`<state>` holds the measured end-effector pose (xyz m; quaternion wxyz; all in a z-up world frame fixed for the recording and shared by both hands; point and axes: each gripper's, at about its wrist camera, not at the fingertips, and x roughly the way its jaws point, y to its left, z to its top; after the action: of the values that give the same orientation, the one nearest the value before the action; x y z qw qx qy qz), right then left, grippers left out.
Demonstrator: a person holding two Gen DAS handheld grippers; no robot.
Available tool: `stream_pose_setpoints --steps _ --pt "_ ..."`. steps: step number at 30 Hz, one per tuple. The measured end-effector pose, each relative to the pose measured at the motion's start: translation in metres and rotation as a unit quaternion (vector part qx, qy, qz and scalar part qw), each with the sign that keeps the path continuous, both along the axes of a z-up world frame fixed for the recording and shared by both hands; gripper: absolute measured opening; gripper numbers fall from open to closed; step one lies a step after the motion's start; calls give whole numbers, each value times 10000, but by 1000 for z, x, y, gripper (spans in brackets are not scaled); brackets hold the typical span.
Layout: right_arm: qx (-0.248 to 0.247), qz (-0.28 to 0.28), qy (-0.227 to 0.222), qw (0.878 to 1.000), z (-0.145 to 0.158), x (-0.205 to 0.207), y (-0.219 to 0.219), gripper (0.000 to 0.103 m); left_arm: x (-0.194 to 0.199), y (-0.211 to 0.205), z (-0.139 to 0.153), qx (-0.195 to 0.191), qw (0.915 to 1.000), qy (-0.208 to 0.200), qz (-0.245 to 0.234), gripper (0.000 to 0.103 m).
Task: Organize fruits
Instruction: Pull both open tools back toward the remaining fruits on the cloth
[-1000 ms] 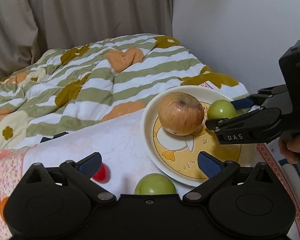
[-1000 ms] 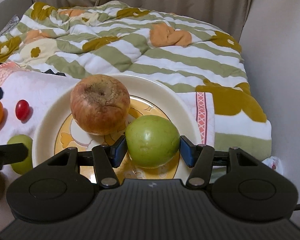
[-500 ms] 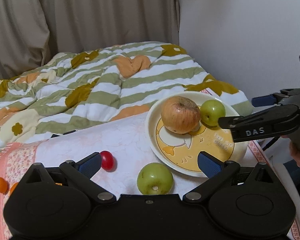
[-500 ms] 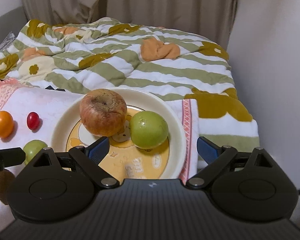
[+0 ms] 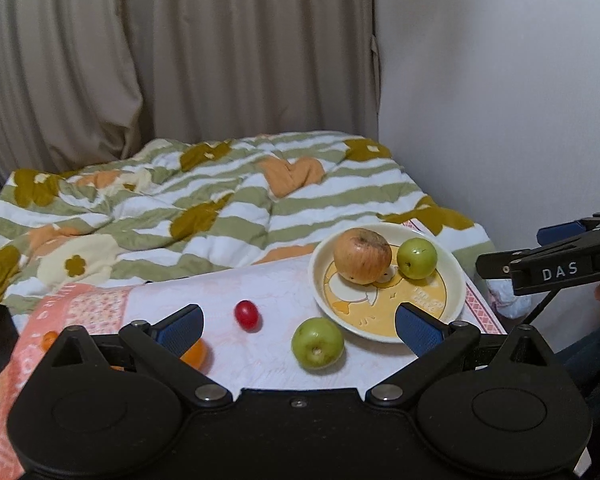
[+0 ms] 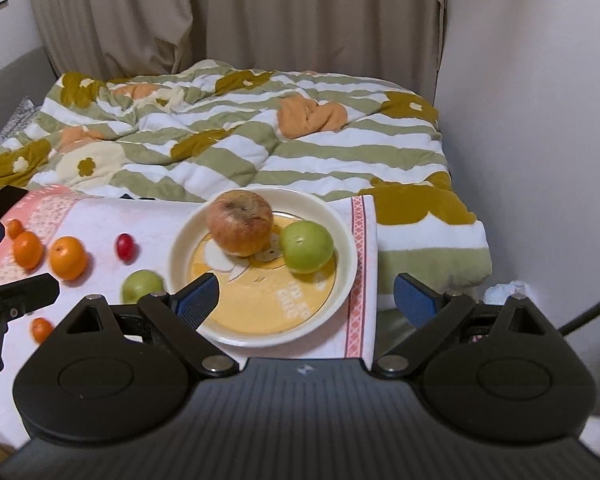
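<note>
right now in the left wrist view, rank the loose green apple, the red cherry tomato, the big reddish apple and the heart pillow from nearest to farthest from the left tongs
1. Loose green apple: on the cloth, just ahead between the left tongs' open tips.
2. Red cherry tomato: on the cloth, slightly farther, left of centre.
3. Big reddish apple: on the plate, ahead right.
4. Heart pillow: far back on the striped quilt.

Plate sits on the cloth at its right end, with the big apple and a small apple in it, touching; second small apple just left of the plate on the cloth; cherry tomato behind-left of it. Oranges further left; quilt behind everything.
</note>
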<state>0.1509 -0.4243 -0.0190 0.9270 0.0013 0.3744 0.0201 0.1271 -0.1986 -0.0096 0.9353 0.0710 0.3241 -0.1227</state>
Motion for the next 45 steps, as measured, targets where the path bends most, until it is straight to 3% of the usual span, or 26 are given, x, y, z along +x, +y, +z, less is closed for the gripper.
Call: stream_pose_setpoints --steps 12,19,31,45 --pt "130 208 -153 9996 24 -56 46 103 -55 66 16 170 9979 -228 575 103" --pt "180 102 -79 9998 19 -74 86 103 -61 115 8 168 9984 -157 524 103" --pt "386 -436 189 9981 -12 -87 165 103 -27 190 -19 -3 9997 225 -48 103" --pt "342 -1101 254 9930 -78 -75 220 103 24 222 -95 -56 9948 790 -634 96"
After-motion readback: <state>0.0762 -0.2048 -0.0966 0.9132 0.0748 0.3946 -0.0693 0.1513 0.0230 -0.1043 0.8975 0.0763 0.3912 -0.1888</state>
